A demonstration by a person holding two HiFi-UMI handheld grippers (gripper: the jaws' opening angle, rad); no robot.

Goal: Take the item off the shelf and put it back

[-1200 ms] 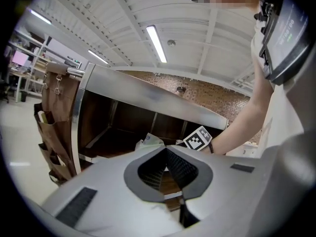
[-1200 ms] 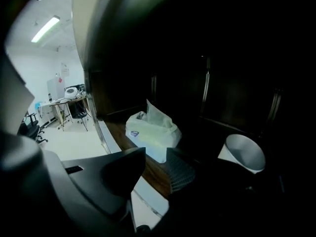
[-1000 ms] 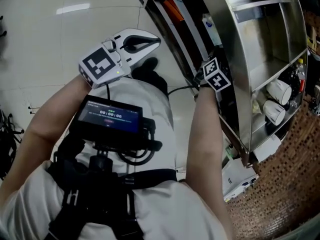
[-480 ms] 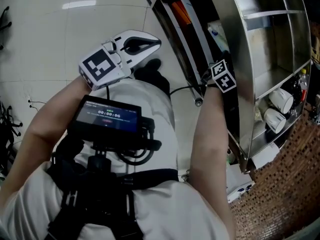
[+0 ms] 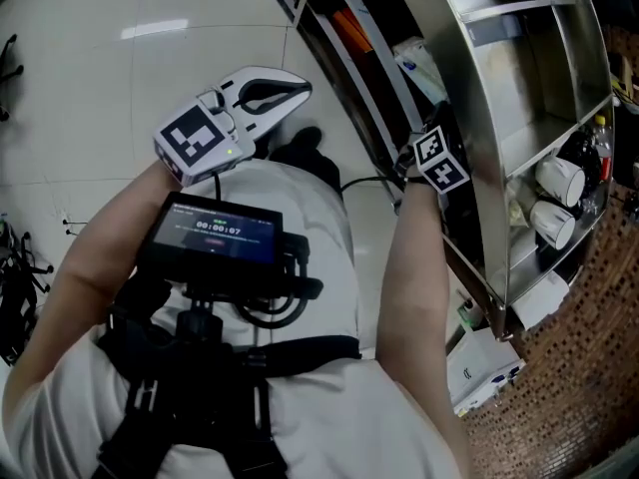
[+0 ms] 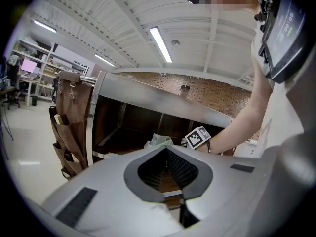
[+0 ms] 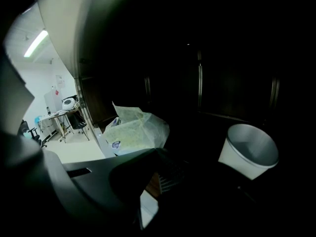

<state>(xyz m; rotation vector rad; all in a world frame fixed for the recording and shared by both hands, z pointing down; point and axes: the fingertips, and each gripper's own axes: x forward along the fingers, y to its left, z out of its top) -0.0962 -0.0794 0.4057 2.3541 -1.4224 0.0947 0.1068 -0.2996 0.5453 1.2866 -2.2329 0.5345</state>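
Steel shelf (image 5: 499,118): right gripper (image 7: 157,154) jaws just closed together at pale bag (image 7: 136,130), pinch unclear to me; left gripper (image 6: 167,149) jaws together, empty; bag not lifted.

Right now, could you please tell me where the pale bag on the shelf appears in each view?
Head view: the bag is upper middle, inside the metal shelf.
Left gripper view: bag at picture centre, under the shelf's metal top.
Right gripper view: bag lower centre-left, left of a white cup.
Shared landmark: the metal shelf around it.

Right tool (image 7: 160,157) tips behind shelf wall (image 5: 469,148) in head view; shelf depths too dark.
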